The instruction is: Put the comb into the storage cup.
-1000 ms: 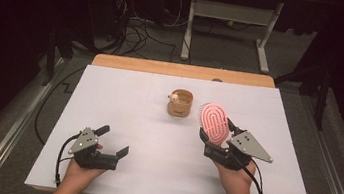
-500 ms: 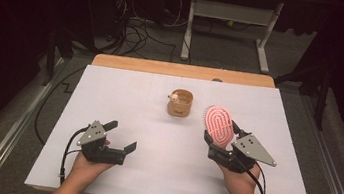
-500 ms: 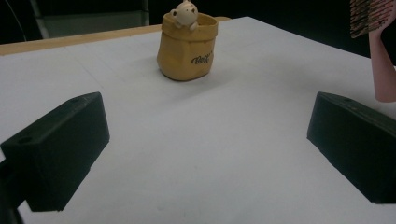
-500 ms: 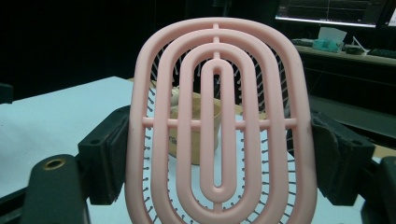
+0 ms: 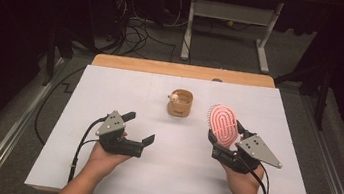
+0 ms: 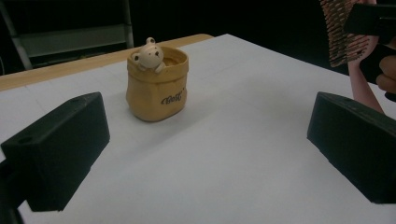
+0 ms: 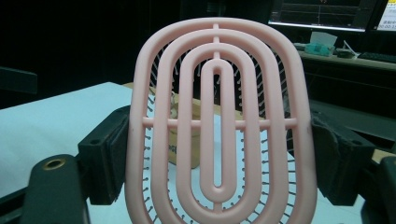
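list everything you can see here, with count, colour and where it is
hairbrush: 1, pink, clamped by its sides in the right gripper, held above the table's right half
pot: 1, tan with a small bear figure on its rim, upright near the table's middle, toward the far side
table: 1, white top with a wooden far edge
desk frame: 1, pale grey, on the floor beyond the table
cables: several, dark, on the floor at far left
left gripper: 1, black, open with nothing in it, over the table's near left
right gripper: 1, black, shut on the hairbrush
hands: 2, at the near edge
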